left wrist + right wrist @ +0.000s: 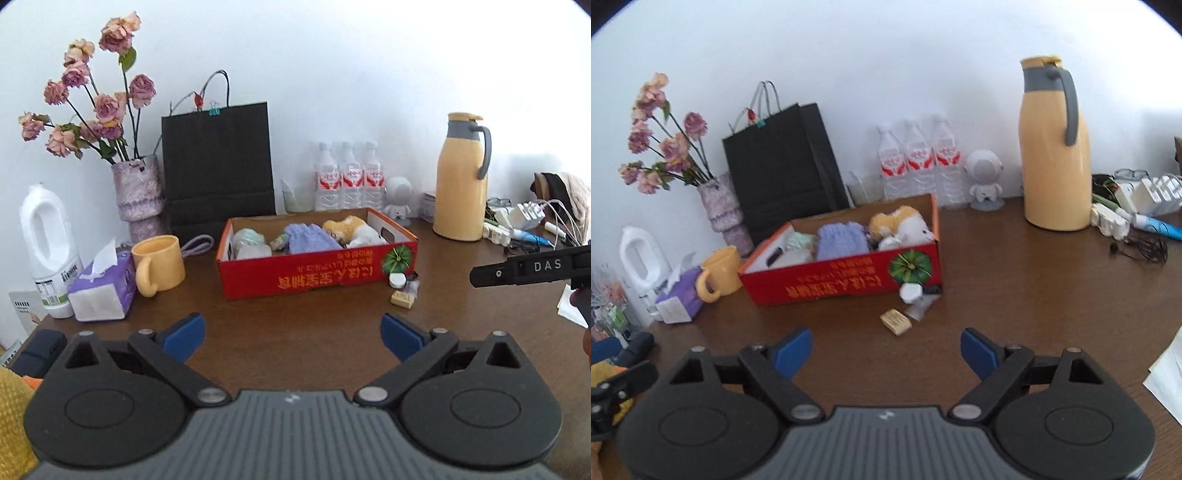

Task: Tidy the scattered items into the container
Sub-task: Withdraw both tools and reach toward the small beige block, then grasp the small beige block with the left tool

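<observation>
The left tongs (293, 338) hang over the near part of the brown table (295, 314), their blue-padded jaws spread wide with nothing between them. The right tongs (886, 352) hover likewise, jaws wide apart and empty; in the left wrist view part of them shows as a black bar at the right edge.

The red box (317, 273) sits beyond both tongs, toward the middle of the table, its long printed side facing near. Inside lie a purple cloth (312, 238), a yellow and white plush toy (351, 229) at the right end, and pale bundles (249, 240) at the left end.

Three small items lie on the table outside the box, at its near right corner. A white jar (910, 292) touches the box wall. A clear packet (921, 306) lies just beside the jar, on its near side. A tan block (896, 322) lies nearest, just apart from the packet. In the right wrist view all three are ahead of the right tongs, roughly between the lines of the two jaws and well beyond the tips. In the left wrist view they are far and right of the left tongs, beyond the right pad.

A yellow mug (159, 264) stands left of the box, and a yellow jug (463, 177) stands far right.
</observation>
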`<action>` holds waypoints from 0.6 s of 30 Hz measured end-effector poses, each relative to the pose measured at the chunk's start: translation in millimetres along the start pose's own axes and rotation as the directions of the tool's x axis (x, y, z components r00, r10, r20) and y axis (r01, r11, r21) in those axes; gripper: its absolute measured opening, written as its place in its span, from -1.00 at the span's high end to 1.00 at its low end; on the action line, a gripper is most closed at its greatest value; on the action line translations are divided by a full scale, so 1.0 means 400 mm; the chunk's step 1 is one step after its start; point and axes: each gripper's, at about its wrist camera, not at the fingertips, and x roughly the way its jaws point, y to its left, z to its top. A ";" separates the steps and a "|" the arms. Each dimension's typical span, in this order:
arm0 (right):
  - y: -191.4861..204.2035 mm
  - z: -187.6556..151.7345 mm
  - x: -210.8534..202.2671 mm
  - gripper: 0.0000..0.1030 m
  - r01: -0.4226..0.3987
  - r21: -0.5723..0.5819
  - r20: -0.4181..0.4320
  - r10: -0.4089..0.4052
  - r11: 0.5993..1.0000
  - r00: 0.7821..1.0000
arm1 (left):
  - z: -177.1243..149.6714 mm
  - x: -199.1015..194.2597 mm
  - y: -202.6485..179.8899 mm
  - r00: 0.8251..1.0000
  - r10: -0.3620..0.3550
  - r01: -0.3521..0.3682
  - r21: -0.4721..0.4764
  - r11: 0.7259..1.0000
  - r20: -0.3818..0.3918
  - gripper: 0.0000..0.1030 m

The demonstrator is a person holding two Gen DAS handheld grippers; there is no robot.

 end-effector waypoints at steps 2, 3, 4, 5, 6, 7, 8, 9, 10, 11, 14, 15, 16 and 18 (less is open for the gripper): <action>-0.031 0.007 0.049 -0.60 0.004 0.018 -0.016 -0.004 1.000 1.000 | 0.012 0.043 -0.017 0.996 -0.086 0.086 0.052 0.995 0.003 -1.00; -0.041 0.016 0.078 -0.49 0.010 0.029 -0.038 -0.008 1.000 0.999 | 0.017 0.067 -0.028 0.989 -0.147 0.145 0.088 0.986 0.011 -0.99; -0.048 0.026 0.105 -0.44 0.019 0.031 -0.057 -0.017 0.999 0.998 | 0.020 0.098 -0.042 0.977 -0.214 0.211 0.124 0.969 0.007 -0.97; -0.055 0.034 0.126 -0.37 0.031 0.029 -0.065 -0.029 0.999 0.997 | 0.021 0.135 -0.058 0.963 -0.271 0.269 0.151 0.951 -0.013 -0.96; -0.062 0.043 0.146 -0.37 0.041 0.028 -0.069 -0.039 0.999 0.997 | 0.023 0.176 -0.077 0.952 -0.302 0.305 0.172 0.937 -0.040 -0.88; -0.068 0.051 0.163 -0.37 0.041 0.028 -0.072 -0.039 0.999 0.997 | 0.024 0.218 -0.099 0.950 -0.305 0.312 0.198 0.929 -0.066 -0.77; -0.076 0.059 0.181 -0.33 0.028 0.033 -0.073 -0.025 0.999 0.997 | 0.026 0.260 -0.123 0.953 -0.292 0.303 0.228 0.925 -0.085 -0.72; -0.081 0.067 0.198 -0.28 0.010 0.041 -0.074 -0.007 0.999 0.997 | 0.026 0.299 -0.144 0.954 -0.283 0.300 0.255 0.919 -0.100 -0.61; -0.086 0.075 0.214 -0.25 -0.007 0.043 -0.077 0.010 0.999 0.997 | 0.028 0.336 -0.163 0.950 -0.289 0.310 0.267 0.912 -0.116 -0.54; -0.090 0.082 0.230 -0.16 -0.017 0.041 -0.081 0.020 0.999 0.997 | 0.030 0.371 -0.176 0.941 -0.308 0.335 0.265 0.904 -0.137 -0.53; -0.104 0.100 0.270 -0.04 -0.029 0.042 -0.098 0.033 0.999 0.995 | 0.037 0.460 -0.200 0.907 -0.373 0.411 0.226 0.883 -0.194 -0.51; -0.109 0.105 0.278 -0.04 -0.041 0.050 -0.096 0.045 0.998 0.994 | 0.039 0.488 -0.205 0.902 -0.379 0.420 0.215 0.882 -0.207 -0.51; -0.113 0.108 0.284 -0.04 -0.052 0.057 -0.095 0.058 0.997 0.994 | 0.042 0.514 -0.209 0.900 -0.379 0.421 0.204 0.884 -0.217 -0.51; -0.116 0.109 0.288 -0.04 -0.066 0.071 -0.095 0.072 0.995 0.993 | 0.052 0.564 -0.212 0.889 -0.389 0.434 0.173 0.884 -0.241 -0.41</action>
